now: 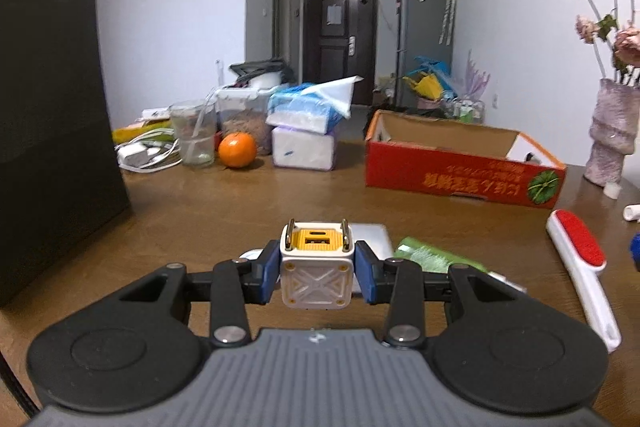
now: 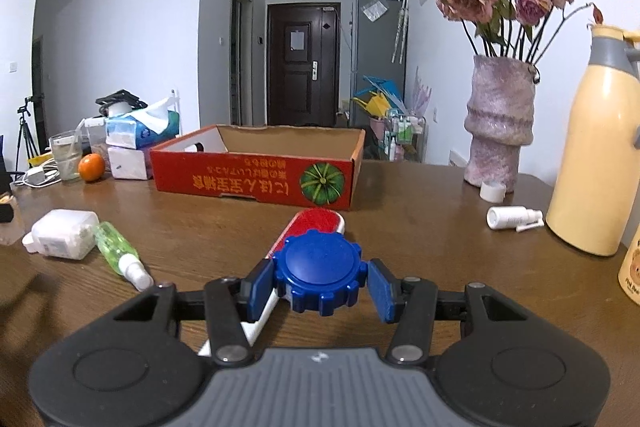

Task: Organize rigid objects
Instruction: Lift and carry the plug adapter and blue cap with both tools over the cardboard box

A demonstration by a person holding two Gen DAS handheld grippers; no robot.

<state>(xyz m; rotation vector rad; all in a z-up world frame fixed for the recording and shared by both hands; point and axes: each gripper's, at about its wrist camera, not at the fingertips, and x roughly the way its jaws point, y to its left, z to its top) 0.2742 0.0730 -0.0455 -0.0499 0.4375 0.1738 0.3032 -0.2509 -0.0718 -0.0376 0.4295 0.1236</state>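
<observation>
My left gripper is shut on a white and yellow cube charger, held above the wooden table with its two prongs pointing up. A blue ridged round lid sits gripped between the blue pads of my right gripper, also lifted off the table. The red cardboard box stands open beyond both grippers. A red and white lint brush lies flat, partly hidden behind the blue lid in the right wrist view. A green spray bottle and a white case lie at the left.
A tall black paper bag stands at the left. At the back are tissue packs, an orange and a glass. A pink vase, a cream flask, a white spray bottle and a white cap stand right.
</observation>
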